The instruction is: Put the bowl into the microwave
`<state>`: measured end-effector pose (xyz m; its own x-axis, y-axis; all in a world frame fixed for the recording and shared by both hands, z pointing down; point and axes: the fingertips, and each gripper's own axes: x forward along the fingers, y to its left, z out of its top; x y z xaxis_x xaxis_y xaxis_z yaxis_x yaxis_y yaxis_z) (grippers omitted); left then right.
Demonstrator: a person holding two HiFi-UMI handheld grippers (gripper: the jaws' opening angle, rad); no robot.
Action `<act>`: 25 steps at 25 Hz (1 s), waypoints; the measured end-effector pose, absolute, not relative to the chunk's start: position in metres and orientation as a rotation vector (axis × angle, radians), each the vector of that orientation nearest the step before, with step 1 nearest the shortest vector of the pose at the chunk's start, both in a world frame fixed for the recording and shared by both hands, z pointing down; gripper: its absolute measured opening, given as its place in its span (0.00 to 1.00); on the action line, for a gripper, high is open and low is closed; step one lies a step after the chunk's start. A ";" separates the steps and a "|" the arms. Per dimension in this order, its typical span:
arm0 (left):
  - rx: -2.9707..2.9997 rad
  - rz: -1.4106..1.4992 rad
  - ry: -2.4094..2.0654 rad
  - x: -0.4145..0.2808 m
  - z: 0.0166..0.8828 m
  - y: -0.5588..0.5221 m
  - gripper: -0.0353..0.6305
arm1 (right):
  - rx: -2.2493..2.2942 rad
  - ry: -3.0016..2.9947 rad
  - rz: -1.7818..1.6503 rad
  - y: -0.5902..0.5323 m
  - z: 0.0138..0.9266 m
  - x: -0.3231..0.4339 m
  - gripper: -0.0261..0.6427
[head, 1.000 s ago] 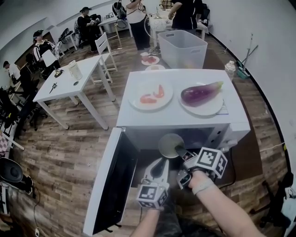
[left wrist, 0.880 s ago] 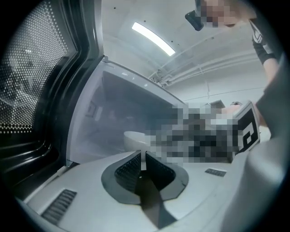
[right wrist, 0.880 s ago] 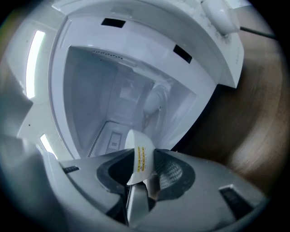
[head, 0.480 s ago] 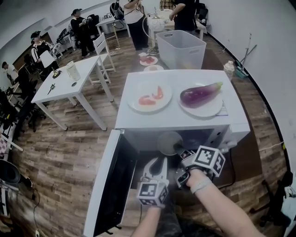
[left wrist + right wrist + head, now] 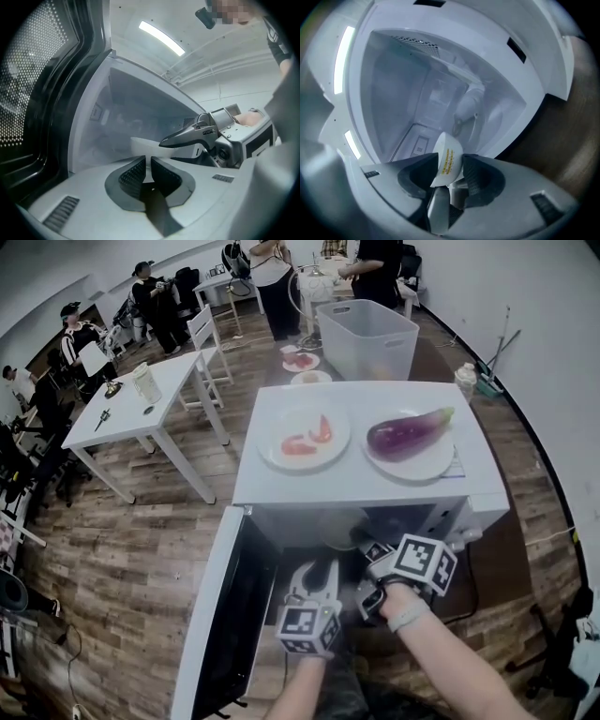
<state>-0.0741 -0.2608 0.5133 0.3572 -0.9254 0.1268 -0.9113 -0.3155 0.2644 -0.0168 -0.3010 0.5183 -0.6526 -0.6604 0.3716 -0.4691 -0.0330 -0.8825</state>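
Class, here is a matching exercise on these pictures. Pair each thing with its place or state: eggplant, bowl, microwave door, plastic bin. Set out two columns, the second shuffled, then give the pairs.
Things
1. eggplant
2. bowl
3. microwave door
4. plastic bin

Places or states
A. swung open, at the left
B. on the floor, beyond the microwave
C. on a plate on top of the microwave
D. in the microwave's open mouth

Pairs: 1-C, 2-D, 3-A, 4-B
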 end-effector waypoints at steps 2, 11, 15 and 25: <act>2.326 -0.069 -1.630 -0.074 0.515 -0.262 0.11 | -1.217 2.086 -1.755 -0.302 0.517 -0.017 0.31; 2.321 -0.084 -1.616 -0.074 0.515 -0.267 0.11 | -1.259 2.264 -1.569 -0.303 0.507 -0.009 0.32; 2.315 -0.088 -1.610 -0.072 0.515 -0.269 0.11 | -1.244 2.310 -1.513 -0.301 0.503 -0.008 0.35; 2.281 -0.109 -1.617 -0.076 0.516 -0.271 0.11 | -1.265 2.614 -1.238 -0.290 0.496 -0.009 0.35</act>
<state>-0.0758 -0.2713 0.5159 0.3487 -0.9278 0.1326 -0.9015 -0.2934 0.3182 -0.0088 -0.2902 0.4957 -0.6787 -0.6577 0.3269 -0.6697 0.3713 -0.6432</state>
